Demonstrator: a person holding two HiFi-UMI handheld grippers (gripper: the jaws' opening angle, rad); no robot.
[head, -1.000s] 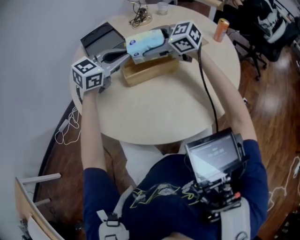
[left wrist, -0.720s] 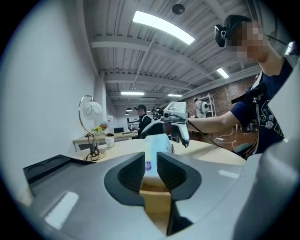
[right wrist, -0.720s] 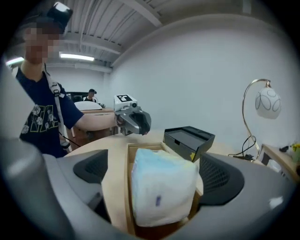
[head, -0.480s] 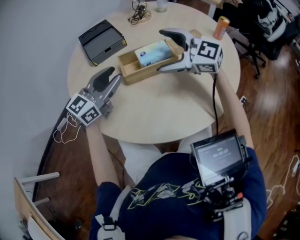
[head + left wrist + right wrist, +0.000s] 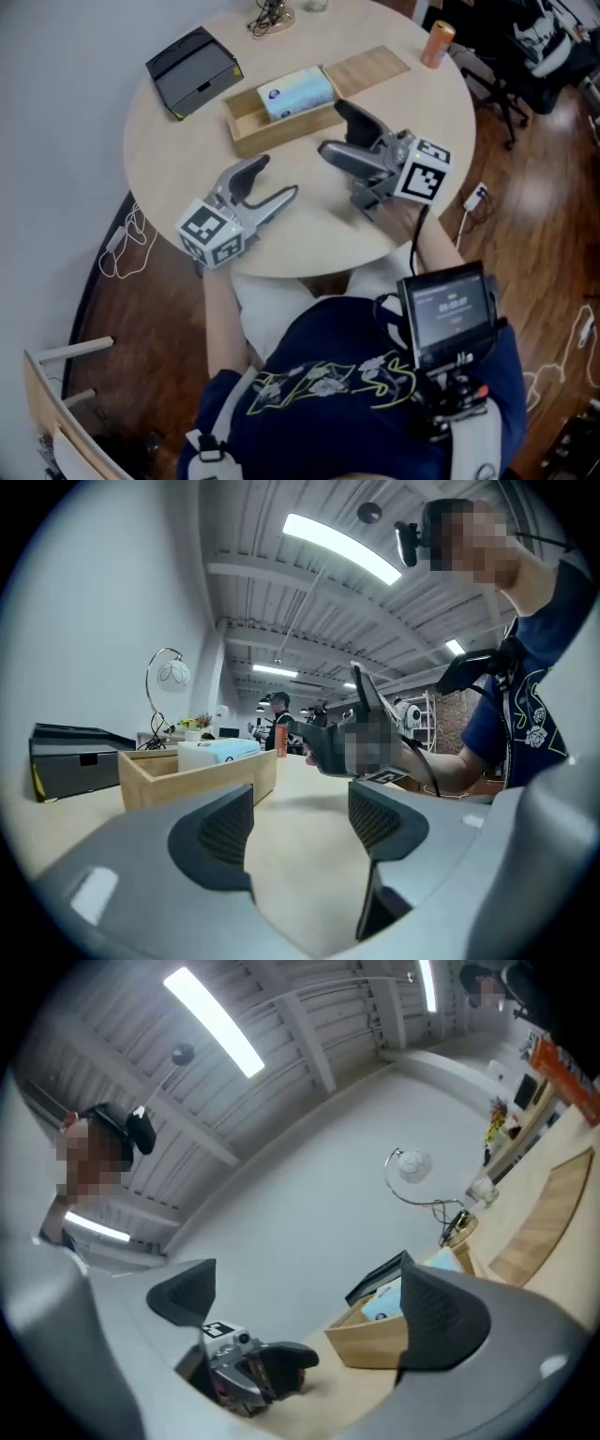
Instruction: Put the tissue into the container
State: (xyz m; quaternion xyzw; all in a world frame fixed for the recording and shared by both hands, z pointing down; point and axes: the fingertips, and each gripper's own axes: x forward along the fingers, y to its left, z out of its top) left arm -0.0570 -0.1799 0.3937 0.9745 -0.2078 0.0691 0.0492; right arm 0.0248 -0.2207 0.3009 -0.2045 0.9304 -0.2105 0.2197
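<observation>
The tissue pack (image 5: 295, 92), pale blue and white, lies inside the open wooden container (image 5: 246, 122) at the far side of the round table (image 5: 187, 169). Both grippers hover nearer the person, apart from the container. My left gripper (image 5: 275, 178) is open; its jaws have just been opening, with nothing between them. My right gripper (image 5: 330, 125) stands wide open and empty, its jaws also just opened. In the left gripper view the container (image 5: 197, 775) and tissue pack (image 5: 217, 751) sit ahead at left, beyond the left gripper (image 5: 300, 822). The right gripper (image 5: 314, 1305) faces the left gripper (image 5: 253, 1372) and the container (image 5: 370, 1340).
A black case (image 5: 192, 70) stands at the table's far left. A flat wooden lid (image 5: 366, 67) lies right of the container, an orange can (image 5: 438, 42) beyond it. A lamp base with cable (image 5: 267, 17) sits at the far edge. White cables (image 5: 122, 253) lie on the floor.
Both grippers held the tissue pack over the container; it now lies inside. Both let go, opened, and drew back toward the table's near edge.
</observation>
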